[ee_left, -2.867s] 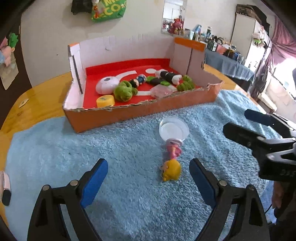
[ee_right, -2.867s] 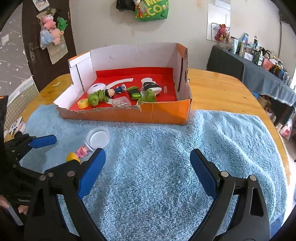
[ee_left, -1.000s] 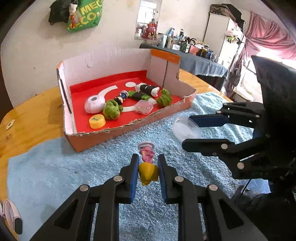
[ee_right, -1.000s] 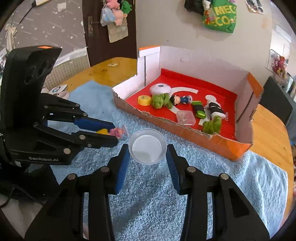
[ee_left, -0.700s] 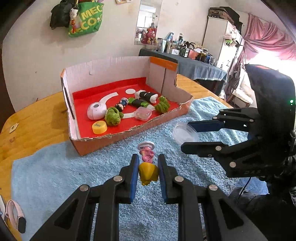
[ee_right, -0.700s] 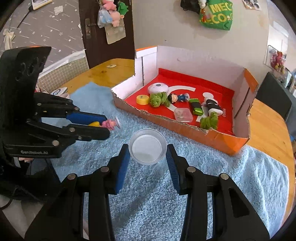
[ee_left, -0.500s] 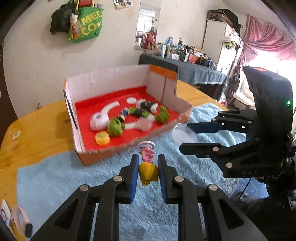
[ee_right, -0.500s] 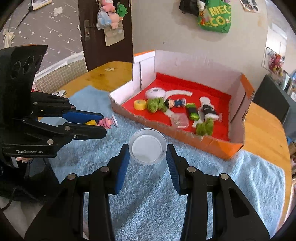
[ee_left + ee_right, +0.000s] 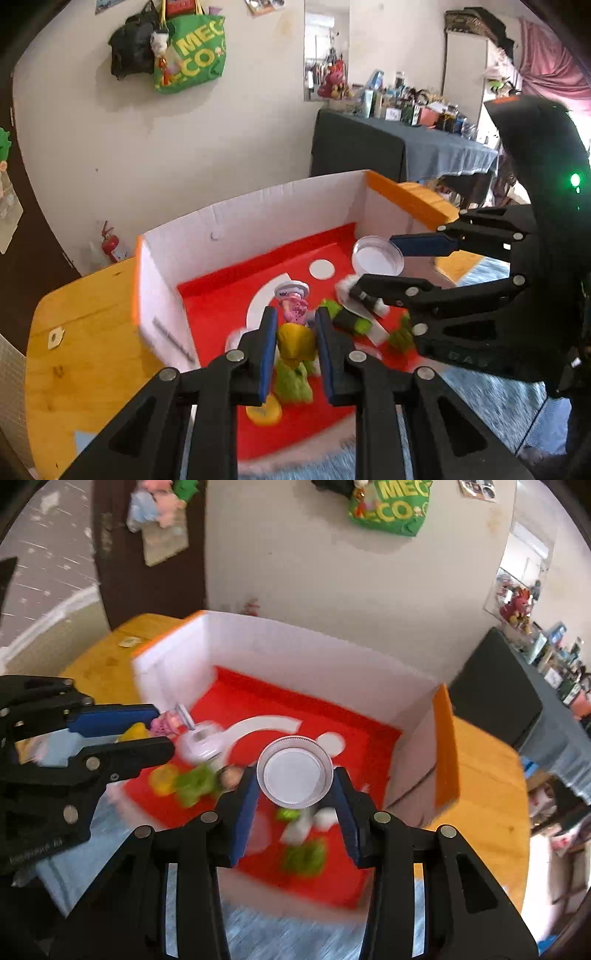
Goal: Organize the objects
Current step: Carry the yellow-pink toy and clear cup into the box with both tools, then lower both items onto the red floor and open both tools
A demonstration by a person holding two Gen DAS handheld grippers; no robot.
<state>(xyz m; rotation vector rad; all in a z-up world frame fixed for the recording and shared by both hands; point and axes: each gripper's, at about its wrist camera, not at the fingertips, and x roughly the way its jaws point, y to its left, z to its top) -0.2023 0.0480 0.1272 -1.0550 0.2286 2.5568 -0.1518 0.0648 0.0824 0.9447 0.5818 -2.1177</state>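
My left gripper is shut on a small doll with yellow hair and a pink dress, held above the red floor of the cardboard box. My right gripper is shut on a round clear lid, which hangs over the middle of the box. In the left wrist view the right gripper with the lid is to the right. In the right wrist view the left gripper with the doll is at the left.
Inside the box lie green plush toys, a yellow disc, a white round gadget and other small toys, blurred by motion. The box stands on a wooden table with a blue towel in front.
Both grippers have moved forward and up from above the towel to over the box, each still holding its object. The view is now motion-blurred.
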